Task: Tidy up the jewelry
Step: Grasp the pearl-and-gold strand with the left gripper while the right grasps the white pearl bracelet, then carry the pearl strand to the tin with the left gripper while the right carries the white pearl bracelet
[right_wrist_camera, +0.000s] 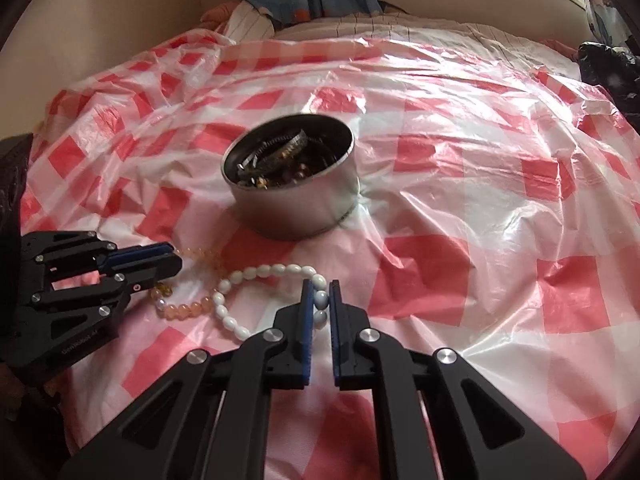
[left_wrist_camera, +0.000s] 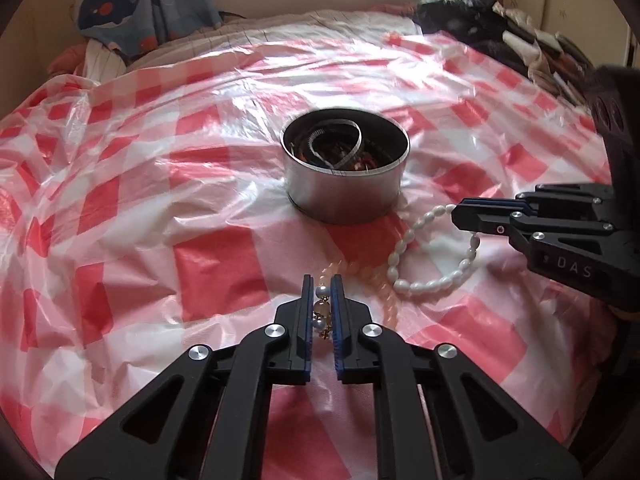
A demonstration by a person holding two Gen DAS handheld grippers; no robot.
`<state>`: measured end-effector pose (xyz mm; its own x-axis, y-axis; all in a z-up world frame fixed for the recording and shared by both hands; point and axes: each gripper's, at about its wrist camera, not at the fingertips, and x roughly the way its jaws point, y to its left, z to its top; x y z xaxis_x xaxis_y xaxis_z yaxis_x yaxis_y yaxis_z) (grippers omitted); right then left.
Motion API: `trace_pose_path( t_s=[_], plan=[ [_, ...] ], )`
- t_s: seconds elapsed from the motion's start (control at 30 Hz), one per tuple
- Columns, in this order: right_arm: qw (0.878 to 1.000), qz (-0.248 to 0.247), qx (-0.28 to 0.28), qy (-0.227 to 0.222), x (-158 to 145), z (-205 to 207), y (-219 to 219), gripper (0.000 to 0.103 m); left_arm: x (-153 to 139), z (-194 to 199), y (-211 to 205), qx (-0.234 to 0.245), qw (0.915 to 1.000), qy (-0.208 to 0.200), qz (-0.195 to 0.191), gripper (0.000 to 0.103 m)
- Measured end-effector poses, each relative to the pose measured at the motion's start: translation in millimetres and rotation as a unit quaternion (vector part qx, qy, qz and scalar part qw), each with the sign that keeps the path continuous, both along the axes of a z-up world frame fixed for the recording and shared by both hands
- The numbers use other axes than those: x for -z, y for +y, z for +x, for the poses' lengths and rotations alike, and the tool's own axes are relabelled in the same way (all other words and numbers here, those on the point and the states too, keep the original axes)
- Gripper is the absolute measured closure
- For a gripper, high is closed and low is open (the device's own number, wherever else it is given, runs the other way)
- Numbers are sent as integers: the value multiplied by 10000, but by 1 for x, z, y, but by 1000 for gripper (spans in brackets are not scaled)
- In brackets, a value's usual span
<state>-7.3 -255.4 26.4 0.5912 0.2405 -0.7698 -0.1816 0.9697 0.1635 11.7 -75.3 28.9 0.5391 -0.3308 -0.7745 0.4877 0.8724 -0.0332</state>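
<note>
A tin of jewelry sits on the sheet. Two bracelets lie before it: the bead bracelet left, the pearl bracelet right.

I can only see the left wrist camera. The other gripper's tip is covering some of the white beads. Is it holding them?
Observer: Yes. In the right wrist view, the right gripper is shut on one bead of the white bracelet, which otherwise lies on the checked sheet.
Child: The peach beads look all washed out here. Where do they go?
Observer: The peach bracelet lies in a loop beside the left gripper, and its end seems to touch the white bracelet's left side.
</note>
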Motion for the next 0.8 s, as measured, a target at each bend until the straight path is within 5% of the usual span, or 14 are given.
trace_pose_path(
  t_s=[0.2, 0.8],
  plan=[
    [9964, 698, 139, -459, -21, -5, -11, 95, -14, 1, 16, -74, 9981, 44, -614, 96],
    [9753, 1703, 130, -1400, -59, -12, -28, 95, -56, 8, -2, -64, 9938, -457, -1014, 96]
  ],
)
